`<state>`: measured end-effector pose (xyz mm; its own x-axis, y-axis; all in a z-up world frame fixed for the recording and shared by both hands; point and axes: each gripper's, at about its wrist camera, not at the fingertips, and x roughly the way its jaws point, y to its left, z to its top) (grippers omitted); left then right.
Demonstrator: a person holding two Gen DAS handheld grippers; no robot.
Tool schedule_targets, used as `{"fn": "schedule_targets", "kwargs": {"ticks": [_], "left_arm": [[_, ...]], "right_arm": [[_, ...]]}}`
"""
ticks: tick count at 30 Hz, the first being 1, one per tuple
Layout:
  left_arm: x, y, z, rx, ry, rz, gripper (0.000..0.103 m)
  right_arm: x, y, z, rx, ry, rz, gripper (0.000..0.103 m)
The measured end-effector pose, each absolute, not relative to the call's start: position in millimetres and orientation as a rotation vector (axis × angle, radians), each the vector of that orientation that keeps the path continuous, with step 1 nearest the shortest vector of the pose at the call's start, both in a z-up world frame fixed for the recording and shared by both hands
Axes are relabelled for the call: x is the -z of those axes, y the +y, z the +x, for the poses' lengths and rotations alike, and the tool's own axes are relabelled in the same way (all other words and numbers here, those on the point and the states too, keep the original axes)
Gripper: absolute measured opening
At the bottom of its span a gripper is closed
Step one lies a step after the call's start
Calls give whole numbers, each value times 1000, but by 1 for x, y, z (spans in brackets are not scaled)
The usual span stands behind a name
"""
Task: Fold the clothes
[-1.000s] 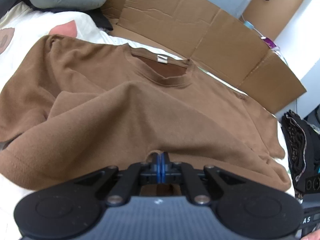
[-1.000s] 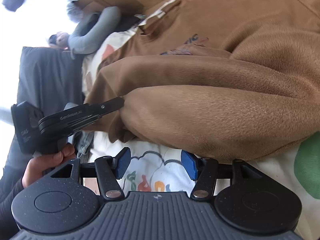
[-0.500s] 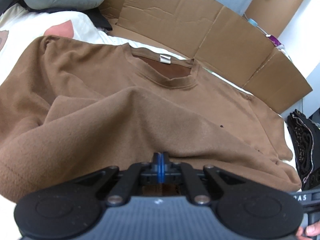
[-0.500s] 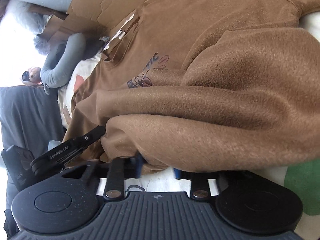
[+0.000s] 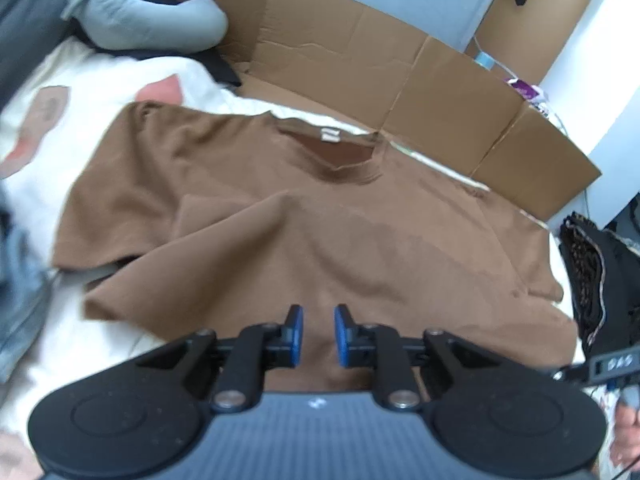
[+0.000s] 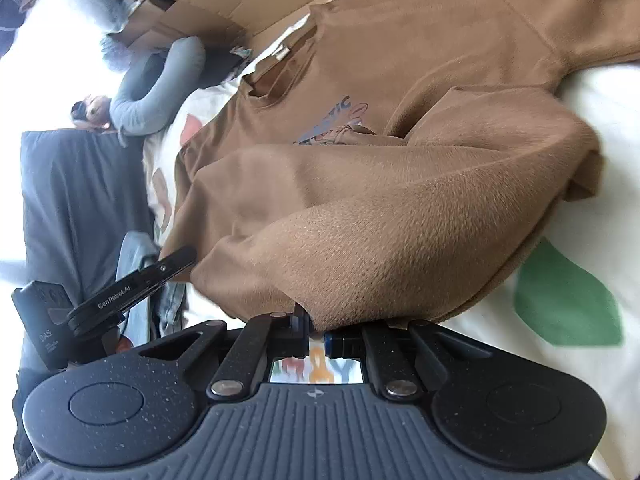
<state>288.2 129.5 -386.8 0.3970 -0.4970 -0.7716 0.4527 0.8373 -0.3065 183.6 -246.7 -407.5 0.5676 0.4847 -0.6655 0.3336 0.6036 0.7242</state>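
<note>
Brown sweatshirt spread on a bed, collar toward the far cardboard, lower part already doubled up over the chest; a bunched edge lifted at the near side

Left tool just opened, blue pads apart above the folded cloth, nothing between them, fabric let go

Right tool just closed, clenched on a fold of the sweatshirt's near edge, thick nap bulging straight ahead of the jaws, printed chest design partly visible beyond

Long axis of the garment running away from the left tool, collar to hem; running crosswise from right to left in the right wrist view, with the loose bulk lying ahead of and above the right tool. Right hand nearer the gathered edge, so likely the one to carry the next fold across; left free to pin or smooth

Cream bed cover with coloured patches and a green shape; flattened cardboard along the far side, grey cushion in the corner, dark patterned garment at the bed's right edge, blue denim at the left
</note>
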Motion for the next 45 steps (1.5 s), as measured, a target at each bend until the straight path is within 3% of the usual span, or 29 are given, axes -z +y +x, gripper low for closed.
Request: {"fn": "schedule_targets", "kwargs": {"ticks": [6, 12, 34, 41, 42, 43, 45], "left_arm": [[389, 159, 268, 505, 1043, -48, 34], [399, 181, 264, 410, 1041, -13, 56], [442, 154, 299, 584, 915, 346, 62], [461, 140, 297, 651, 908, 406, 59], [461, 141, 297, 661, 907, 395, 54], [461, 141, 296, 682, 905, 390, 41], [460, 139, 291, 706, 901, 404, 25]], "right_arm": [[386, -261, 149, -104, 1014, 907, 4], [377, -281, 117, -43, 1040, 881, 3], [381, -349, 82, 199, 1037, 772, 2], [401, -350, 90, 193, 1040, 742, 7], [404, -349, 89, 191, 1041, 745, 7], [407, -349, 88, 188, 1042, 748, 14], [410, -347, 85, 178, 1042, 733, 34]]}}
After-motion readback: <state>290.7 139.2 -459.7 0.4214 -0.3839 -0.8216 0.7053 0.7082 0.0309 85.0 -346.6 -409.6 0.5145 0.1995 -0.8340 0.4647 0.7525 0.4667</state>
